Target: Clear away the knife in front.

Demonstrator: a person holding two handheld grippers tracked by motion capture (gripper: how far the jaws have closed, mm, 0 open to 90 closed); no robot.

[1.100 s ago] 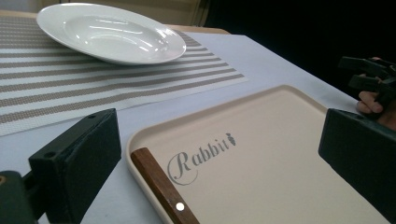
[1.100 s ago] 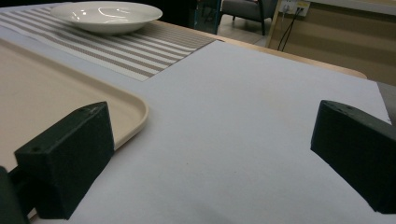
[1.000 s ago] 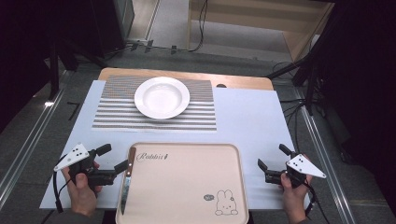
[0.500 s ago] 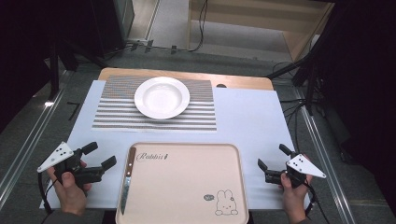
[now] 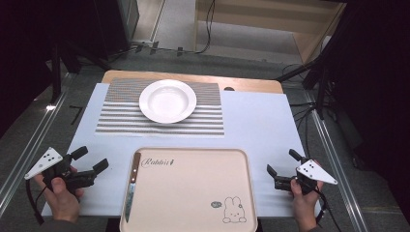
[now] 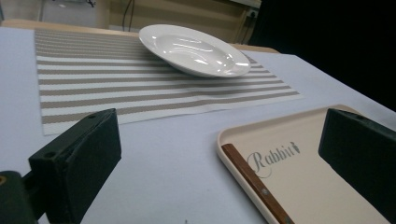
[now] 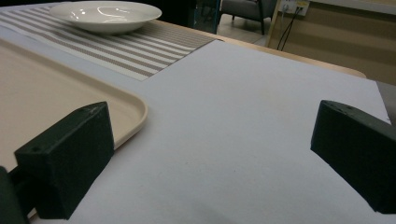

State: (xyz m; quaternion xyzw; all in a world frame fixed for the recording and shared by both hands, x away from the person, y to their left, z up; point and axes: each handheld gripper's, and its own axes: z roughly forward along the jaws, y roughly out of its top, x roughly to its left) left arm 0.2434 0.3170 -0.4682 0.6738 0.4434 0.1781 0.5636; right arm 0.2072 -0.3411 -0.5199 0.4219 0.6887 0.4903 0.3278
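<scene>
A person stands at the desk (image 5: pixel 251 121), which is covered with a pale sheet, and holds one gripper in each hand. The left gripper (image 5: pixel 92 162) is low at the near left corner, just beside the left edge of a cream tray (image 5: pixel 193 193), and its fingers (image 6: pixel 79 163) are wide apart with nothing between them. The right gripper (image 5: pixel 283 164) is at the near right, close to the right edge of the tray, and its fingers (image 7: pixel 70 154) are also apart and hold nothing. On the tray, a knife (image 5: pixel 131 186) with a brown wooden handle lies along the left rim. The tray has the word "Rabbit" and a small drawing of a rabbit (image 5: pixel 232 210). Farther away, a white deep plate (image 5: pixel 168 100) sits on a striped placemat (image 5: pixel 116 116), well apart from both grippers.
</scene>
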